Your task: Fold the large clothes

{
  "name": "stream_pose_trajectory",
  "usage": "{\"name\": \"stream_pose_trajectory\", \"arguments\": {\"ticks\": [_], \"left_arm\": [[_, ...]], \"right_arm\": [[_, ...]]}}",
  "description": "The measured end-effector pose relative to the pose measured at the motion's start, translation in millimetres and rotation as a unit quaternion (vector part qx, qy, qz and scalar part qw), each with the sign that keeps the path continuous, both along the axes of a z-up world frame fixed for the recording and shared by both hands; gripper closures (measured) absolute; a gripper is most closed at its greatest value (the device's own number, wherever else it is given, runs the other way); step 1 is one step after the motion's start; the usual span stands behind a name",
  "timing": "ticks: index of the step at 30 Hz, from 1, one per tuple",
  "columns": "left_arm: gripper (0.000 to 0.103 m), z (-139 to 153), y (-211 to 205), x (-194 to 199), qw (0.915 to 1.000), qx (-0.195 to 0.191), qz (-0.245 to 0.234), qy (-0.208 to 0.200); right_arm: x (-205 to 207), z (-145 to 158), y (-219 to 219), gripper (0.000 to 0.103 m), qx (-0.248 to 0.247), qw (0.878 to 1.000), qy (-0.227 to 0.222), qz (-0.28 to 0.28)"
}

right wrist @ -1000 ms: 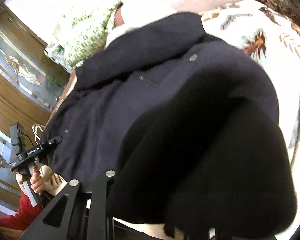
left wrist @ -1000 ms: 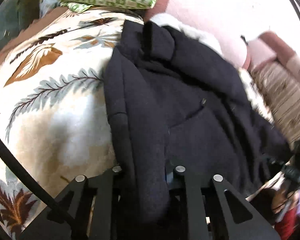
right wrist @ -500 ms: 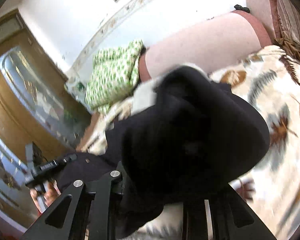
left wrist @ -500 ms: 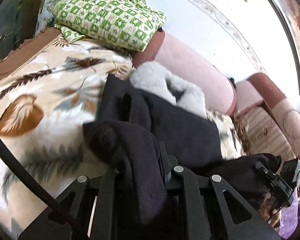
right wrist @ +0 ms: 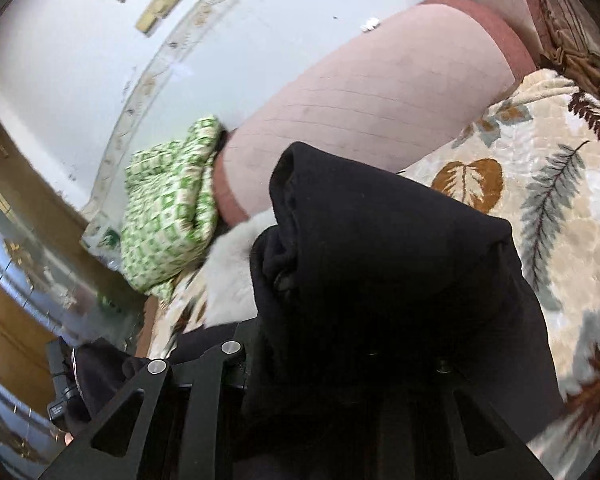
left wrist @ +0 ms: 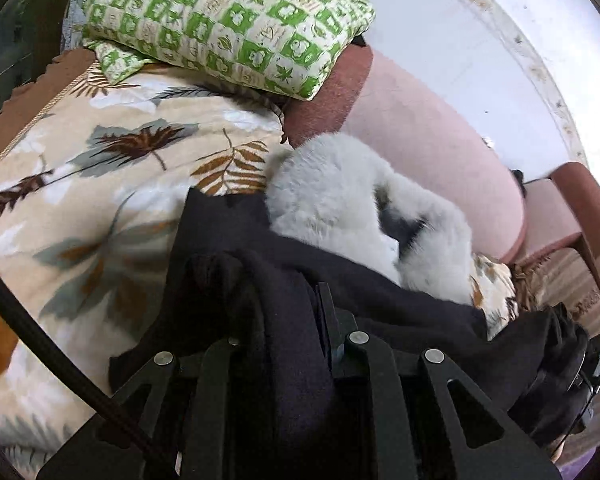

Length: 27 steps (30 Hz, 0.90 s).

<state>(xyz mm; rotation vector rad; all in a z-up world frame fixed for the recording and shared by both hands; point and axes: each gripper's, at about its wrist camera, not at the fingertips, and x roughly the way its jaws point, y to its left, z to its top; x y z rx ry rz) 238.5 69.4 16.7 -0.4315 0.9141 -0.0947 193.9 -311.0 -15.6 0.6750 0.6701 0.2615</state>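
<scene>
Both your claws pinch the dark coat (left wrist: 380, 300): left claw (left wrist: 288, 320), right claw (right wrist: 340, 344). It lies on the leafy blanket (left wrist: 80, 200), its furry collar (left wrist: 340, 200) straight ahead of both, nearer your left.

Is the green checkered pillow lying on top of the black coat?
No, the green pillow sits at the sofa's far end, apart from the black coat with its white fur collar.

We see our right gripper (right wrist: 340, 364) clamped on a bunched black coat (right wrist: 380, 280), leaf-print blanket (right wrist: 560, 220) beneath, green pillow (right wrist: 168, 208) against pink sofa back (right wrist: 360, 100)
</scene>
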Motion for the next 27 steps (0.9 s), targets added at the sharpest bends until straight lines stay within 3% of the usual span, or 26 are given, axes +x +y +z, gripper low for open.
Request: {"name": "stream_pose_trajectory", "arguments": {"ticks": [5,8,11,15,17,19,21,23,25,27], "left_arm": [[0.085,-15.2,-13.2,43.6,0.999,0.039,0.004,0.02],[0.082,-23.9,-8.7,65.2,0.9992,0.029,0.01,0.025],[0.08,-41.9,4.1,80.5,0.9986,-0.024,0.025,0.039],[0.074,-56.4,22.2,88.7,0.9905,-0.113,0.044,0.064],[0.066,-51.1,30.6,86.5,0.9859,-0.149,0.042,0.064],[0.048,-39.1,43.9,77.2,0.9783,-0.196,0.04,0.055],[0.041,-21.7,54.5,67.4,0.9751,-0.215,0.037,0.04],[0.034,2.9,64.9,53.8,0.979,-0.2,0.039,0.012],[0.026,36.2,78.2,34.5,0.9851,-0.159,0.057,-0.032],[0.025,60.6,86.4,19.0,0.9871,-0.139,0.062,-0.05]], "right_arm": [[53.8,-23.3,1.7,0.077,0.013,1.0,0.026,-0.005],[88.4,-40.6,2.2,0.076,0.024,0.998,0.059,0.004],[110.7,-56.6,-6.0,0.073,0.061,0.994,0.086,0.009],[119.8,-70.5,-9.6,0.072,0.072,0.992,0.099,0.018],[120.0,-71.6,-11.2,0.072,0.078,0.991,0.108,0.018],[114.6,-62.3,-9.4,0.07,0.065,0.991,0.117,0.02],[109.2,-50.4,-9.2,0.059,0.047,0.992,0.116,0.023],[98.7,-29.2,-7.3,0.025,0.033,0.995,0.096,0.022],[83.2,-4.2,-9.9,0.008,0.005,0.998,0.067,-0.01],[68.6,20.1,-12.0,0.007,-0.007,0.998,0.047,-0.036]]}}
